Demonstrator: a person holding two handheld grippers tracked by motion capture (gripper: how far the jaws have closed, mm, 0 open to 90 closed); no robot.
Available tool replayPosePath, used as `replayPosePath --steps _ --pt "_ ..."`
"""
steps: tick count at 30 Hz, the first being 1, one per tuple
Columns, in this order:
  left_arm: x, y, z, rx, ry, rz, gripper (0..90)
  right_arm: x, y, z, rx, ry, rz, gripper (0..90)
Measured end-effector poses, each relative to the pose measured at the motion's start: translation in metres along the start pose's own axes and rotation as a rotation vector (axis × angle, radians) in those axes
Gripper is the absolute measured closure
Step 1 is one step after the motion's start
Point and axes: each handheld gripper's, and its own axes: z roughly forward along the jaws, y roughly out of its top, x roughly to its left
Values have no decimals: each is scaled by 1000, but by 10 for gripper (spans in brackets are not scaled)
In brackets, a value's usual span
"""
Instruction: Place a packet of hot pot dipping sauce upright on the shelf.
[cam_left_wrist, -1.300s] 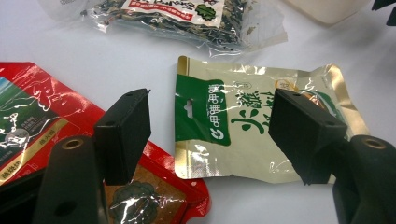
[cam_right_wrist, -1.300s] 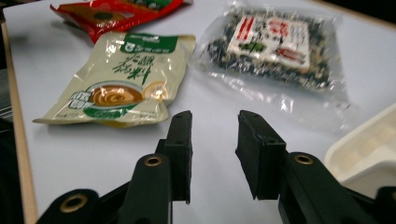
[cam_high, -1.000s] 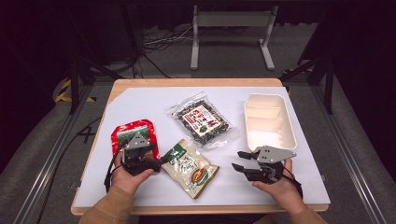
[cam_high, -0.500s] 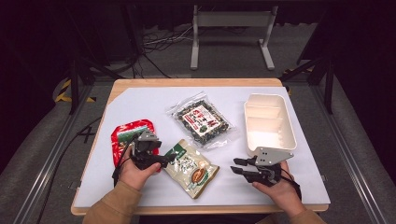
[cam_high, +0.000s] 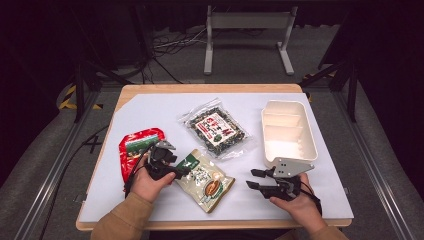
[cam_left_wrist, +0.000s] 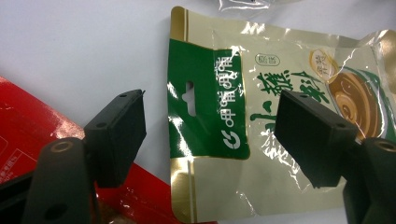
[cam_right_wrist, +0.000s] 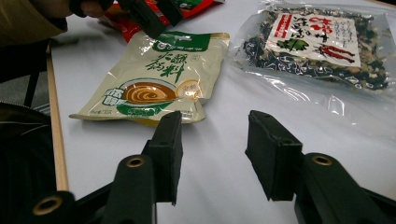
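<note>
A cream sauce pouch (cam_high: 204, 178) with a green top (cam_left_wrist: 205, 112) lies flat at the table's front middle. My left gripper (cam_high: 181, 172) (cam_left_wrist: 212, 109) hovers open over that green top. Its jaws have just been closing a little, and the pads grip nothing. My right gripper (cam_high: 252, 179) (cam_right_wrist: 215, 126) stands open over bare white table, a little right of the pouch (cam_right_wrist: 154, 79). Its jaws have just been opening, with nothing between them.
A red pouch (cam_high: 135, 150) lies left of my left hand. A clear bag of dark dried food (cam_high: 216, 127) sits in the middle, also in the right gripper view (cam_right_wrist: 317, 42). A white divided tray (cam_high: 287, 132) stands at the right, just beyond my right gripper.
My left hand has moved right and slightly down, off the red pouch and onto the top of the cream pouch. The right hand has stayed in place.
</note>
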Motion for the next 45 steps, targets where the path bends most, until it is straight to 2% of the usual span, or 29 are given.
replayPosePath --steps 3,8,14,18,23,27,29,32,35,41,45 --pt "-1 -1 3 33 -13 -1 277 0 -1 2 9 4 6 543" --pt "-2 -1 2 50 -27 -1 328 0 -1 3 0 15 7 512" --pt "-3 -1 0 65 -6 13 392 0 -2 3 -13 14 11 487" --pt "-8 -1 -3 47 32 36 418 0 -2 4 -17 15 12 480" --pt "-16 0 -9 16 25 52 444 0 -2 4 -19 17 15 470" --pt "-18 0 -10 17 22 62 449 0 -2 4 -19 18 16 465" --pt "-19 0 -12 4 6 61 459 0 -2 5 -19 21 16 464" --pt "-21 0 -15 -15 -40 63 486 0 -2 5 -19 22 16 462" --pt "-24 0 -12 -2 -44 78 516 0 -2 5 -19 24 16 461" --pt "-27 -1 -2 83 -47 100 563 1 -2 5 -20 27 14 458" --pt "-30 0 3 107 -34 112 606 0 -2 6 -22 33 14 453"
